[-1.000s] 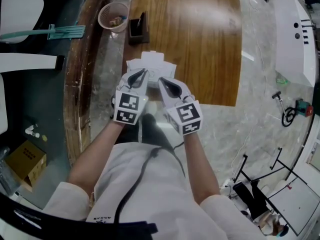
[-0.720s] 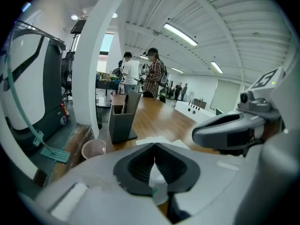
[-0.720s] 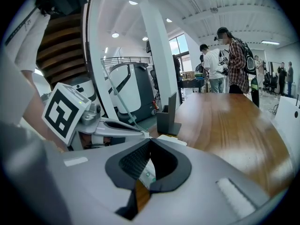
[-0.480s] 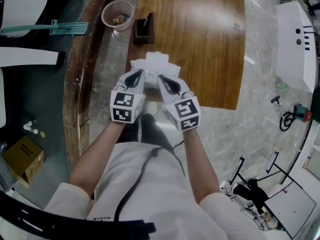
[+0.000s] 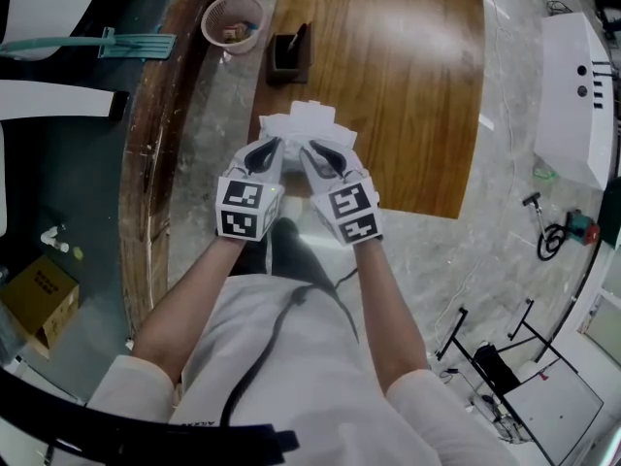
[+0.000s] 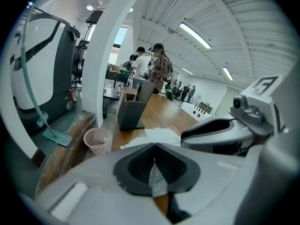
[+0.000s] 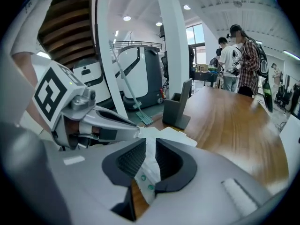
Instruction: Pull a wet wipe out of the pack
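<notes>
A white wet wipe pack [image 5: 303, 124] lies near the front edge of the brown wooden table [image 5: 408, 85]. Both grippers meet at its near side. My left gripper [image 5: 264, 153] is shut on a thin white flap of the pack [image 6: 157, 178] with green print; its jaws are pressed together. My right gripper [image 5: 322, 153] sits just to its right, shut on another white fold of the pack [image 7: 149, 171] with green dots, which fills the narrow gap between its pads. The rest of the pack [image 7: 165, 136] lies crumpled beyond the jaws.
A dark pen holder [image 5: 289, 54] and a small pink basket [image 5: 233, 22] stand behind the pack. A green broom [image 5: 107, 42] lies at the far left, a cardboard box [image 5: 39, 294] on the floor. People stand far off at the table's end [image 6: 154, 69].
The right gripper has sunk and drawn closer to the left one, its marker cube rolled. Both stay at the pack's near side.
</notes>
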Tool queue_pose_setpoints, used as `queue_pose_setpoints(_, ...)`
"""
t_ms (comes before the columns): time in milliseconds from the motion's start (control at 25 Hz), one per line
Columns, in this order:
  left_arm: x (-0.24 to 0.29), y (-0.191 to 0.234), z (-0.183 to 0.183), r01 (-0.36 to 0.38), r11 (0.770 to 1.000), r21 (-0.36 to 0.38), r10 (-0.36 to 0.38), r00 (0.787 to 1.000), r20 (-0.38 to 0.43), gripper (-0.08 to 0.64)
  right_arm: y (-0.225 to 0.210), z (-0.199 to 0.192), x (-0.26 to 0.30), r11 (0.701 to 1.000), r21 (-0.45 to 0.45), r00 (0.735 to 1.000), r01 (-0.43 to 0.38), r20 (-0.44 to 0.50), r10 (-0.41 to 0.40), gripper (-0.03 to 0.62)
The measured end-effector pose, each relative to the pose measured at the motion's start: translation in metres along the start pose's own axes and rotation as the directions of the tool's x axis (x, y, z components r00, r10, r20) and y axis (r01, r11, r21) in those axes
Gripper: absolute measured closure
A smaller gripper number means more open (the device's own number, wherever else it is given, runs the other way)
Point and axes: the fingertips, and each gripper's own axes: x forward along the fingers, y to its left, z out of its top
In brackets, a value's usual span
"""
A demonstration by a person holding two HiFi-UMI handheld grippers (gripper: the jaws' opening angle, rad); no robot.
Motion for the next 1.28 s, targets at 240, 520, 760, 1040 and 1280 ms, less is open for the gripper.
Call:
queue_pose_setpoints(240,0.002,0.002,-0.006,0.004,1.000,-0.012,-0.004,1.000,-0.003,0.552,0.001,-0.003,0.013,0.997,-0.081,0.998,-0.006,-0.060,0.001,0.492)
queue_pose_setpoints(520,0.003,0.005,-0.010,0.010,1.000,-0.018,-0.010,1.000,-0.017,0.551,0.000,-0.005,0.021,0.994,-0.109,0.995,-0.018,-0.097,0.007,0.489)
queue_pose_setpoints(760,0.002,0.005,-0.012,0.018,1.000,-0.017,-0.018,0.999,-0.030,0.551,-0.001,-0.010,0.025,0.993,-0.106,0.990,-0.046,-0.137,0.031,0.489)
queue_pose_setpoints(1040,0.003,0.006,-0.013,0.017,1.000,-0.009,-0.018,0.999,-0.033,0.551,-0.004,-0.013,0.026,0.990,-0.128,0.987,-0.058,-0.159,0.038,0.532)
queue_pose_setpoints(1280,0.001,0.005,-0.012,0.012,1.000,-0.014,-0.013,0.999,-0.030,0.551,-0.004,-0.011,0.020,0.990,-0.125,0.989,-0.058,-0.143,0.040,0.565)
